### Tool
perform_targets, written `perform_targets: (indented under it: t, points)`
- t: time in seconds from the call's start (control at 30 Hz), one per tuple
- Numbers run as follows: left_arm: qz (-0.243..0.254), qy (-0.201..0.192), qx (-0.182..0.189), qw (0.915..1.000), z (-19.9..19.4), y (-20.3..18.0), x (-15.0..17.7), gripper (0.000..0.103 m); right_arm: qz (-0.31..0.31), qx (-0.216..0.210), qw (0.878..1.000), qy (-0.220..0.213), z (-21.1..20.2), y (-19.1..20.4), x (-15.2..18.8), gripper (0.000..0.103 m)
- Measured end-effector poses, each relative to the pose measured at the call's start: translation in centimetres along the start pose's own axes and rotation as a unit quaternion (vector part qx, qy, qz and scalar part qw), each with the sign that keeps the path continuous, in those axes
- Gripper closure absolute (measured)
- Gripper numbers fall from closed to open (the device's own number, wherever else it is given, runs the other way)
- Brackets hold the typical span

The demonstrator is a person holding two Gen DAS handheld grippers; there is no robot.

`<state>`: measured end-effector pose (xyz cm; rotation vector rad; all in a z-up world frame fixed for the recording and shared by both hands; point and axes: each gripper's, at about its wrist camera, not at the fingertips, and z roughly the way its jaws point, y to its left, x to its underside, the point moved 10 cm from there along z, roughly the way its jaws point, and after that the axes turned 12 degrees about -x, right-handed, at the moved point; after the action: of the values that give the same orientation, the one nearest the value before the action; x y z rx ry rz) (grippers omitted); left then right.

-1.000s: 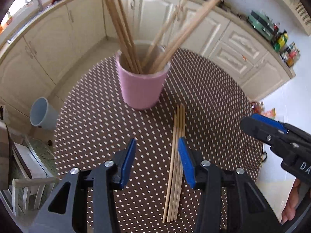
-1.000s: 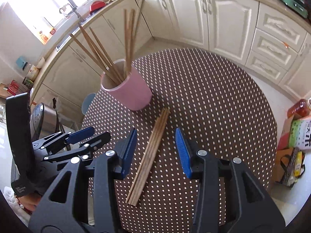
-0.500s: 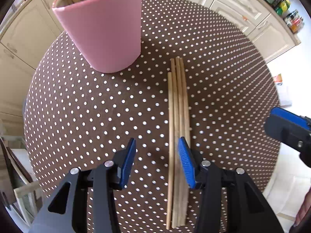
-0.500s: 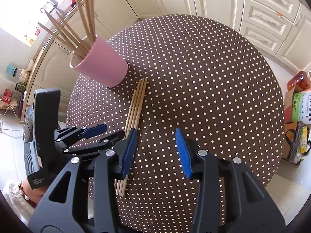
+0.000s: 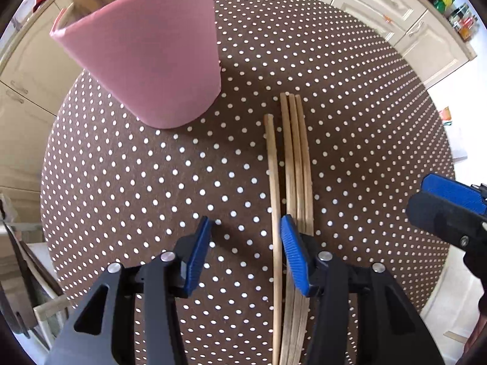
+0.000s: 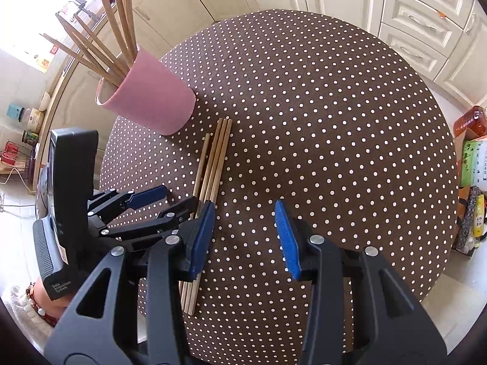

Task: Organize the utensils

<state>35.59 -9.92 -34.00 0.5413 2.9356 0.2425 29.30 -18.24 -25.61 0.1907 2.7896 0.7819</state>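
Note:
Several wooden chopsticks point(image 5: 292, 164) lie side by side on the brown dotted round table point(image 5: 152, 188); one lies slightly apart on the left. They also show in the right wrist view point(image 6: 213, 161). A pink cup point(image 5: 146, 54) holding more chopsticks stands beyond them, also seen from the right wrist point(image 6: 149, 97). My left gripper point(image 5: 245, 246) is open, low over the table, its right finger beside the loose left chopstick. It shows in the right wrist view point(image 6: 164, 200). My right gripper point(image 6: 243, 237) is open and empty above the table.
Cream kitchen cabinets point(image 6: 411, 15) curve around behind the table. Bottles and boxes point(image 6: 471, 158) stand on the floor at the right. The table edge point(image 5: 444, 152) drops off close on the right.
My left gripper has come down and forward toward the loose chopsticks, so cup and sticks look larger. My right gripper has drawn back and tilted down over the table.

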Motion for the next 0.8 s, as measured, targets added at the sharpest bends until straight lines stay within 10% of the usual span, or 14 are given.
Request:
perform_targets:
  t: [0.8]
  points:
    - [-0.077, 0.028, 0.024, 0.9963, 1.5, 7.7, 1.0, 0.074, -0.018, 0.045, 0.996, 0.073, 10.5, 3.0, -1.0, 0.073]
